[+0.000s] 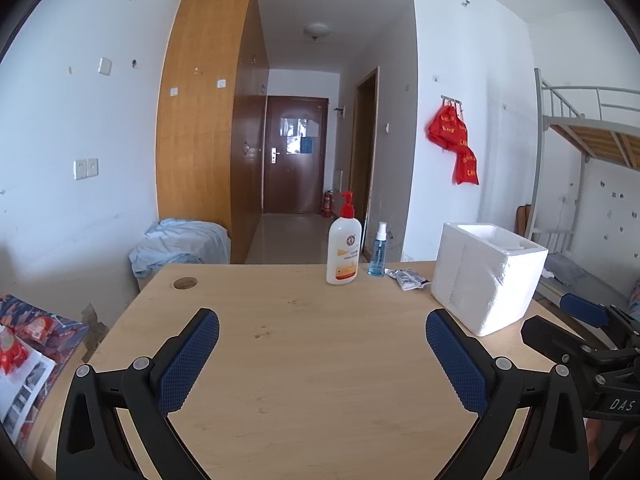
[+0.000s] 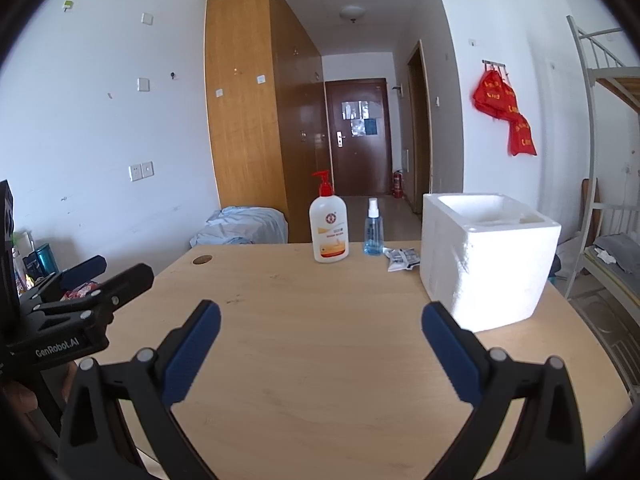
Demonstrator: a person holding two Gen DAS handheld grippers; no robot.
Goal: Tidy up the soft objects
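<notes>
A white foam box (image 1: 486,276) (image 2: 486,256) stands open-topped on the right of the wooden table (image 1: 304,340) (image 2: 320,340). A small crumpled white packet (image 1: 408,278) (image 2: 402,260) lies just left of the box at the far edge. My left gripper (image 1: 322,320) hovers open over the near table with nothing between its blue pads. My right gripper (image 2: 320,314) is open too, empty, with the foam box just beyond its right finger. Each gripper shows at the edge of the other's view.
A white pump bottle with a red top (image 1: 343,246) (image 2: 329,228) and a small blue spray bottle (image 1: 377,252) (image 2: 373,230) stand at the far edge. A cable hole (image 1: 185,283) is at the far left corner. Blue cloth (image 1: 182,246) lies beyond the table; a bunk bed frame (image 2: 600,200) stands right.
</notes>
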